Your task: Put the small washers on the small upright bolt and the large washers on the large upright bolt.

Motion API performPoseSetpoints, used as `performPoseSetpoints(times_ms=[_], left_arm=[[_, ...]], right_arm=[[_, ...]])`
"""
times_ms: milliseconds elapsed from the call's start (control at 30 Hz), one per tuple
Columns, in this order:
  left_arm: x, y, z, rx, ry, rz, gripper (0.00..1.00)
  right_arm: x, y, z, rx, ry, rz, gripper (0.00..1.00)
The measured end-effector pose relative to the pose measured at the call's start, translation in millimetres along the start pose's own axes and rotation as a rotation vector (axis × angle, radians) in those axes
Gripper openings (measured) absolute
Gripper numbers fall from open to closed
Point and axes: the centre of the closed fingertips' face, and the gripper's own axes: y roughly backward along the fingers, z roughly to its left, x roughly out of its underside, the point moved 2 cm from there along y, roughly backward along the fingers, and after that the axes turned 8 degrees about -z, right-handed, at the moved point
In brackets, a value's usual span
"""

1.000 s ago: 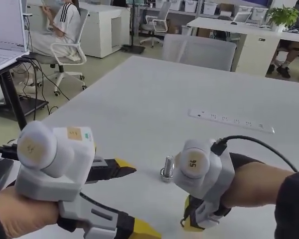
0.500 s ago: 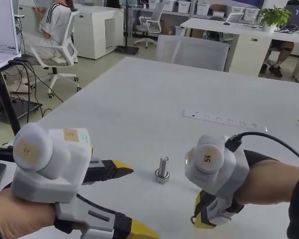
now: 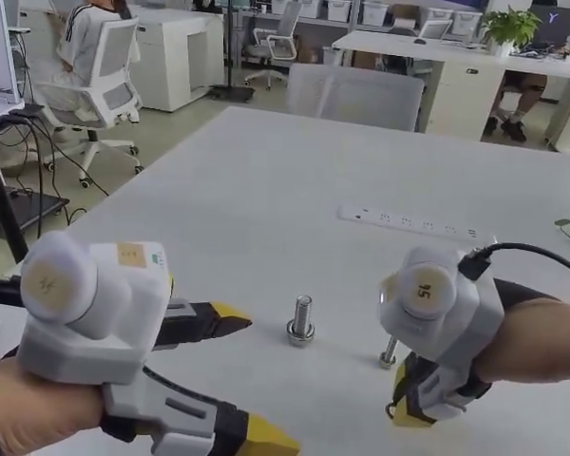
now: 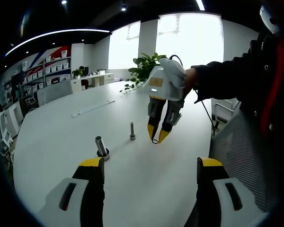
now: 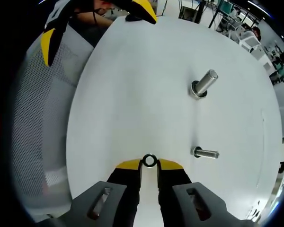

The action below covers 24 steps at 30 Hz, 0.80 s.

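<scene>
A large upright bolt (image 3: pixel 301 320) stands near the table's front edge, and a thinner small bolt (image 3: pixel 389 352) stands to its right. My right gripper (image 3: pixel 406 410) points down just right of the small bolt. It is shut on a small metal washer (image 5: pixel 149 161), with the small bolt (image 5: pixel 206 153) close by and the large bolt (image 5: pixel 204 84) farther off. The left gripper view has the right gripper (image 4: pixel 156 138) with its washer (image 4: pixel 155 141) hanging above the table beside the small bolt (image 4: pixel 132 131). My left gripper (image 3: pixel 252 380) hovers open and holds nothing, left of the large bolt (image 4: pixel 102 147).
A white power strip (image 3: pixel 406 221) lies on the white table (image 3: pixel 266 190) farther back. A grey chair (image 3: pixel 356 95) stands at the far edge. A mesh chair (image 4: pixel 236 142) sits by the near edge. A person sits on an office chair (image 3: pixel 85 85) at the far left.
My right gripper has moved to the right, away from the large bolt, and the small bolt now shows beside it. The left gripper has held its place; the head camera shifted.
</scene>
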Motion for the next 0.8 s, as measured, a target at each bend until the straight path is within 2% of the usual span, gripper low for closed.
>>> performPoseSetpoints(times_ms=[400,800], left_arm=[[-0.3,-0.9,-0.8,0.002,0.001,0.004,0.80],[-0.4,-3.8,1.0,0.004,0.002,0.012,0.80]], right_arm=[[14.8,14.1,-11.1,0.034,-0.043,-0.001,0.14],[14.3,29.7,-28.9,0.073,-0.053,-0.012,0.14]])
